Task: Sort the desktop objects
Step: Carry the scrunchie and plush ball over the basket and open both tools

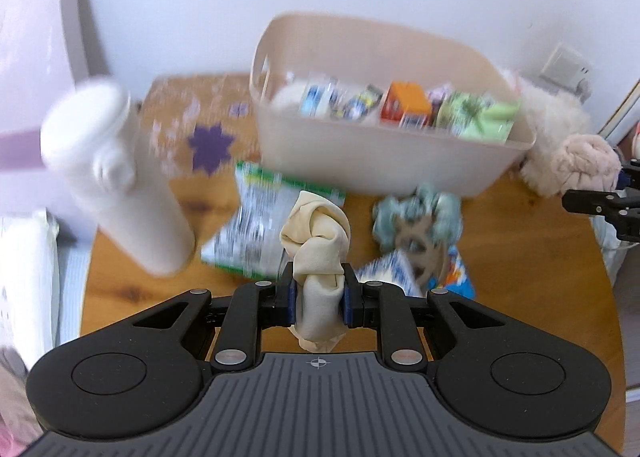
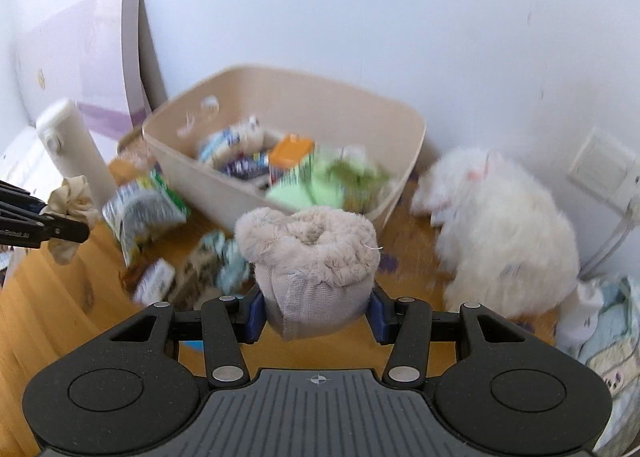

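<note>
While both views are motion-blurred, each covers things the other misses. Left wrist view: a white bottle [image 1: 116,177] standing upright at the desk's [image 1: 520,257] left edge, a purple star-patterned mat [image 1: 208,149] behind it, a teal scrunchie [image 1: 416,213] on a card just in front of the beige bin [image 1: 384,161], and the right tool [image 1: 600,209] only as a black sliver at the far right. Right wrist view: a white plush toy [image 2: 504,233] filling the corner to the right of the bin, a wall socket [image 2: 604,173] behind it, and a pale blue patterned bag [image 2: 612,337] at the desk's right edge.

The bin sits at the back of the desk against the wall, holding small packets, an orange box [image 1: 404,101] and a green pack [image 1: 480,117]. A green-and-white packet [image 1: 256,225] lies on the desk in front of the bin's left end.

Left tool [image 1: 319,297]: nearly closed, blue pads clamped on a cream fabric scrunchie [image 1: 316,257], which sticks up above the pads, lifted off the desk in front of the bin.

Right tool [image 2: 318,315]: jaws about half apart, clamped on a rolled pinkish-beige fluffy sock [image 2: 308,249], fuzzy end up, held above the desk near the bin's front right corner.
</note>
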The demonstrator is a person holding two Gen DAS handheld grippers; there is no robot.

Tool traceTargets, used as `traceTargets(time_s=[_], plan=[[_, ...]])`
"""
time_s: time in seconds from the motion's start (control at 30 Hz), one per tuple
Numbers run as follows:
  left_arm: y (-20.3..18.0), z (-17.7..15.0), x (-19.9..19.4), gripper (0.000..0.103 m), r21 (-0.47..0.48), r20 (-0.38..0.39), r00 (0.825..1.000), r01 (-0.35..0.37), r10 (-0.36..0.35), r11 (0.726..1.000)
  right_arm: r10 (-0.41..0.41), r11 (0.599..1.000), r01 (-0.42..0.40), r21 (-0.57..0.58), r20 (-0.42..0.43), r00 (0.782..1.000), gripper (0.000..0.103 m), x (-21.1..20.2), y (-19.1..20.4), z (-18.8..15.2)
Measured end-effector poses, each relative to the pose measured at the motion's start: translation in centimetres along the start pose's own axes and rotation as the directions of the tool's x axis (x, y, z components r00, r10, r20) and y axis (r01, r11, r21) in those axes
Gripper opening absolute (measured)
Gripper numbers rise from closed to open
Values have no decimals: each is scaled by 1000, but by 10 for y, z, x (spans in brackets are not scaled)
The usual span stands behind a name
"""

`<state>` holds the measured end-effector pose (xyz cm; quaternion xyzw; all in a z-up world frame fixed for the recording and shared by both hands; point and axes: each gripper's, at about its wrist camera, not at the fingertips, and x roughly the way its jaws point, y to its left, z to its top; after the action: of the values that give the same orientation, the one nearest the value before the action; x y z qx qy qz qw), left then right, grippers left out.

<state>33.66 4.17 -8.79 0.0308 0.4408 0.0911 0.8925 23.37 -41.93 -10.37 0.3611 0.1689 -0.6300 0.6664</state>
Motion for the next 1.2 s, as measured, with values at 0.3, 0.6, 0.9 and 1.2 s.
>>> traceTargets(time_s=[0.3,0.6,0.9,1.2], plan=[[-12,64,-17,20,101,124,992,15,-28,995,-38,999,34,33,116,993,47,-12,-9,42],[-27,125,-8,20,156,230,973,-15,-22,988,-93,993,78,90,173,980,47,-3,-13,77],[-28,150,51,20,100,153,987,-62,46,993,-105,991,90,101,150,983,47,41,0,109],[-38,146,91,21,162,79,995,-68,56,984,-120,992,117,46,59,991,48,97,23,115]])
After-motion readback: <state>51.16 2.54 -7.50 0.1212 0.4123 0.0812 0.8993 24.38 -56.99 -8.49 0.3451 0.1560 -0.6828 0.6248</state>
